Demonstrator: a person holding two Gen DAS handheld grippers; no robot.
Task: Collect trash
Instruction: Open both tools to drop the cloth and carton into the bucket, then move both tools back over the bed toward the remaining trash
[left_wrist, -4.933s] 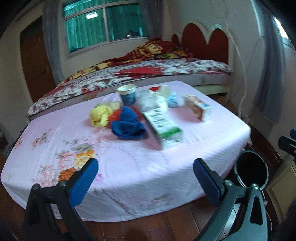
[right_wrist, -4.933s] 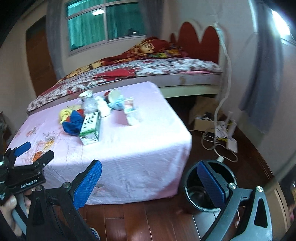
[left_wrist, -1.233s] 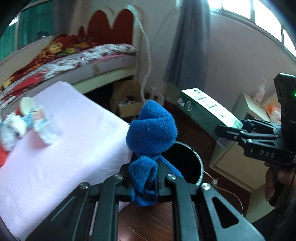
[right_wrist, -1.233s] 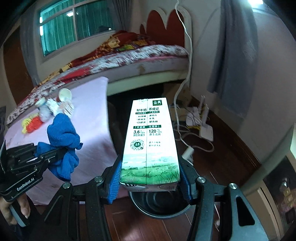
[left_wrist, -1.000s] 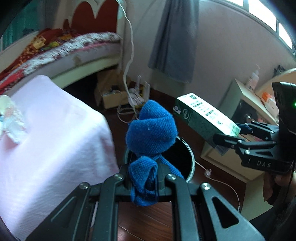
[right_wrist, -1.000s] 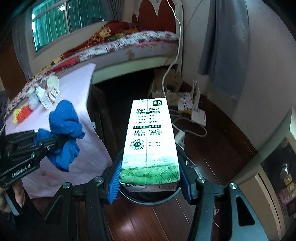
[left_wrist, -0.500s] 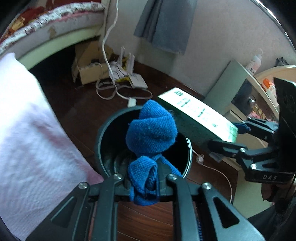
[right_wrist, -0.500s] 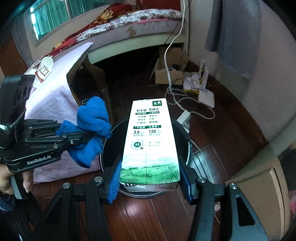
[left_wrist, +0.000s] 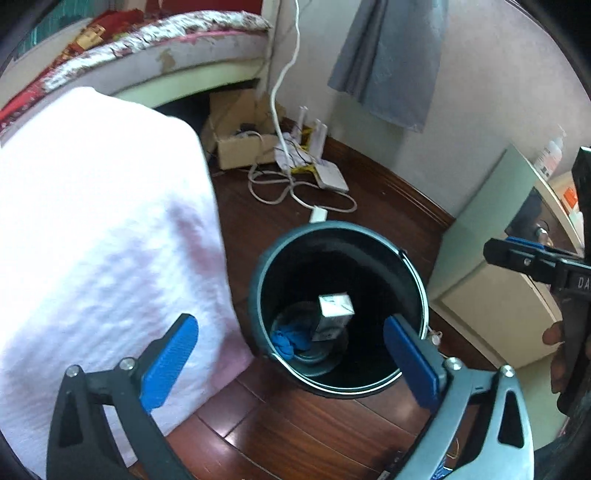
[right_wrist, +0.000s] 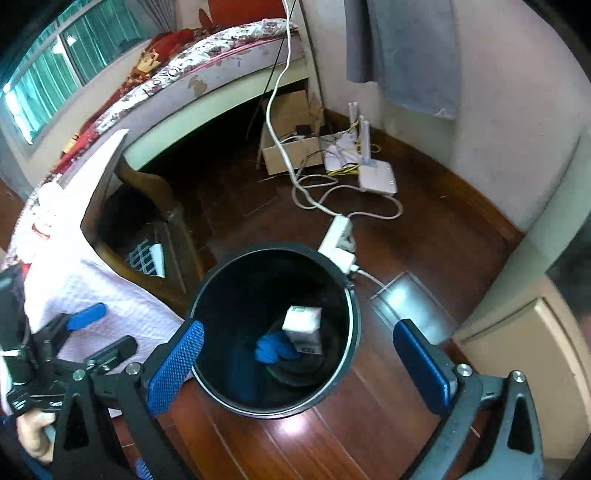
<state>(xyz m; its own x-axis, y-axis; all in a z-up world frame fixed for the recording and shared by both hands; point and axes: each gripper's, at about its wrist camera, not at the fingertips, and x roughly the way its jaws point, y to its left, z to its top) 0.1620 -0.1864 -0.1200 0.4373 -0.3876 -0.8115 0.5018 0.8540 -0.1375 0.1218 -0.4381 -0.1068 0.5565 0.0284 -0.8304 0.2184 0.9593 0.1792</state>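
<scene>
A black round bin (left_wrist: 258, 280) stands on the wood floor beside the pink-covered table (left_wrist: 92, 221). Inside it lie a blue cloth (left_wrist: 290, 338) and a milk carton (left_wrist: 332, 314) standing on end. The bin (right_wrist: 351, 317), the cloth (right_wrist: 273, 349) and the carton (right_wrist: 303, 326) also show in the right wrist view. My left gripper (left_wrist: 291, 363) is open and empty above the bin's near rim. My right gripper (right_wrist: 297, 367) is open and empty above the bin.
White cables, a power strip (right_wrist: 338, 236) and routers (right_wrist: 373, 177) lie on the floor behind the bin, by a cardboard box (right_wrist: 291, 147). A bed (right_wrist: 207, 74) stands beyond. A cabinet (left_wrist: 491, 302) is to the right. A metal plate (right_wrist: 410, 299) lies beside the bin.
Both grippers have opened. The blue cloth and the milk carton have dropped into the bin, and both grippers now look down into it.
</scene>
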